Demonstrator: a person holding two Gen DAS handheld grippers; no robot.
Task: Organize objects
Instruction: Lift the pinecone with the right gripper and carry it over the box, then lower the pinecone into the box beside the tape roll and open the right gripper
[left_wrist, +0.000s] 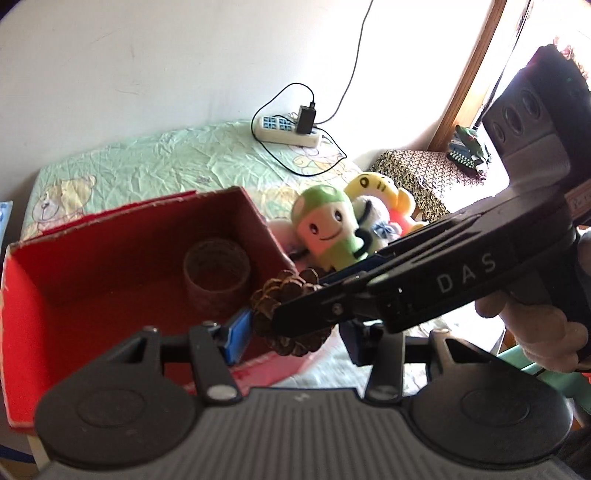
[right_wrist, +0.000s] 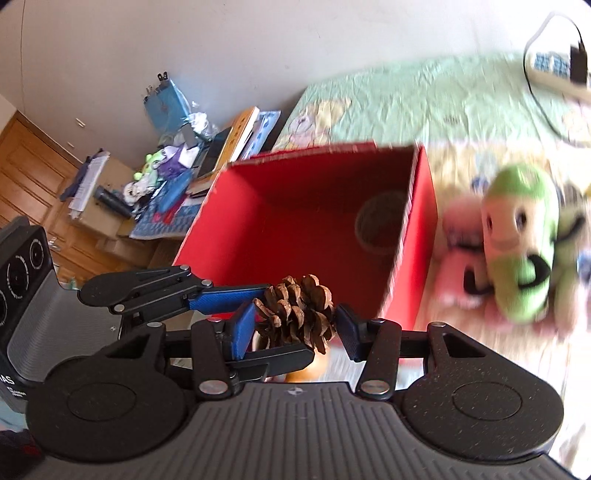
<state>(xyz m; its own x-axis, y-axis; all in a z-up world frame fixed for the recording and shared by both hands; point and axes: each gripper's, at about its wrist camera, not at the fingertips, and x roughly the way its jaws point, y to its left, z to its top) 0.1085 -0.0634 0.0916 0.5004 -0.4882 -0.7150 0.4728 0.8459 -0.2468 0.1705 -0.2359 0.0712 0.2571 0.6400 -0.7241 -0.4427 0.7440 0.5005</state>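
A brown pine cone (right_wrist: 297, 312) sits between the blue pads of both grippers, in front of an open red box (right_wrist: 295, 221). My right gripper (right_wrist: 295, 326) has its pads close on either side of the cone. My left gripper (right_wrist: 258, 314) comes in from the left and pinches the same cone; in the left wrist view the cone (left_wrist: 284, 302) lies between the left gripper's pads (left_wrist: 291, 332), with the right gripper (left_wrist: 306, 295) across it from the right. A brown woven cup (left_wrist: 216, 275) stands inside the box (left_wrist: 110, 266).
Plush toys lie right of the box: a green-and-cream one (left_wrist: 328, 229), a yellow one (left_wrist: 380, 192) and a pink one (right_wrist: 458, 258). A power strip with charger and cable (left_wrist: 290, 129) lies at the back of the green sheet. Cluttered books and bags (right_wrist: 184, 155) stand left.
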